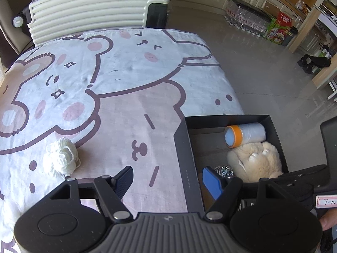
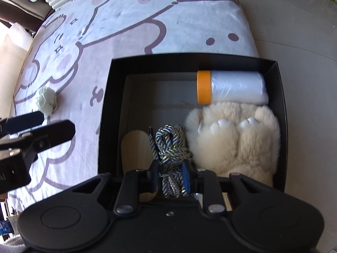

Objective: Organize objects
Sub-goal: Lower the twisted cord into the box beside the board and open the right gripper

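Observation:
A black open box [image 2: 107,105] sits at the right edge of the cartoon-print tablecloth [image 1: 126,80]. Inside it lie a plastic film roll with an orange tape band [image 2: 231,87], a cream plush paw [image 2: 236,141], a blue-and-silver braided cord bundle [image 2: 170,145] and a pale wooden piece [image 2: 134,147]. My right gripper [image 2: 170,177] points down into the box, its pads pressed on the cord bundle. My left gripper [image 1: 168,181] stands open over the box's left wall with nothing between its fingers. A white yarn ball [image 1: 61,158] lies on the cloth to its left.
A ribbed white suitcase [image 1: 94,6] stands behind the table's far edge. The tiled floor [image 1: 263,80] drops away to the right of the table, with colourful cartons [image 1: 278,29] and bottle packs against cabinets. A person's fingers [image 1: 328,219] show at the lower right.

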Demonstrator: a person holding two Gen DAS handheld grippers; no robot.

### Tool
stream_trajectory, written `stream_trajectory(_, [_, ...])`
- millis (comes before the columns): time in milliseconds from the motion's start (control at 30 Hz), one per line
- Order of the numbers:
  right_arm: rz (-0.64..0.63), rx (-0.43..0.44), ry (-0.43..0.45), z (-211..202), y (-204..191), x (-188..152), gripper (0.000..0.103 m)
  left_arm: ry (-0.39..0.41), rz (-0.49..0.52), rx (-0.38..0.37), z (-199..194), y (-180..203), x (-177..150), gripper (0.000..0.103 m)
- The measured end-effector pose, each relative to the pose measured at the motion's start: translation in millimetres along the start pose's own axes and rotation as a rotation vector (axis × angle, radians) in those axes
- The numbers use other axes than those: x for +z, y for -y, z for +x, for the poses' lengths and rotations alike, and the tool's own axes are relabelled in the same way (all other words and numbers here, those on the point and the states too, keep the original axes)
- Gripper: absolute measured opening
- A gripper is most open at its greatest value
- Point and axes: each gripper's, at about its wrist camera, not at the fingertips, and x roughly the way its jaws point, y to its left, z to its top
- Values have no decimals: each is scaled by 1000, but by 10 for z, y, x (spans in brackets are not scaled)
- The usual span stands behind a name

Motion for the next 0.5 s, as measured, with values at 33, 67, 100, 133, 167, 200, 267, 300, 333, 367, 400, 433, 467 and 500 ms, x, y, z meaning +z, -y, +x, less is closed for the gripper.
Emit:
stream_trajectory(33, [-5, -1, -10, 2, 2, -21, 24, 0, 1, 0, -3, 6, -3, 74])
stream_trajectory(67, [-6, 0, -15, 0, 5, -42, 24, 0, 1, 0, -5, 9, -4, 74])
stream_trajectory(100, [-5, 2, -18, -5, 6, -58, 24, 0, -1, -1, -6, 10, -4, 74])
stream_trajectory(133, [-6, 3, -22, -10, 9, -68, 24, 0, -2, -1, -7, 11, -4, 74])
stream_trajectory(167, [-2, 2, -25, -12, 12, -81, 24, 0, -2, -2, -9, 18, -6, 74])
stream_trajectory(200, [-1, 1, -29, -13, 12, -92, 24, 0, 0, -1, -10, 18, -6, 74])
stream_trajectory(267, [-6, -1, -30, -19, 6, -110, 25, 0, 1, 0, -12, 30, -9, 74])
stream_trajectory(300, [-9, -1, -22, -34, 5, -114, 25, 0, 1, -1, -17, 34, -10, 74])
stream_trajectory(333, [-5, -1, -14, -61, 14, -115, 24, 2, 0, -2, -24, 34, -9, 74])
stream_trajectory(367, [-2, 0, 3, -103, 22, -112, 24, 4, -1, -3, -33, 37, -8, 74])
stream_trajectory(400, [2, 0, 22, -152, 31, -112, 24, 7, -2, -4, -45, 38, -5, 74])
stream_trajectory(433, [15, 2, 48, -220, 50, -105, 24, 11, -4, -5, -59, 40, -3, 74])
stream_trajectory(467, [30, 8, 71, -281, 70, -103, 24, 14, -5, -7, -73, 41, -3, 74])
stream_trajectory(500, [49, 18, 97, -345, 96, -102, 24, 18, -6, -8, -88, 44, -1, 74])
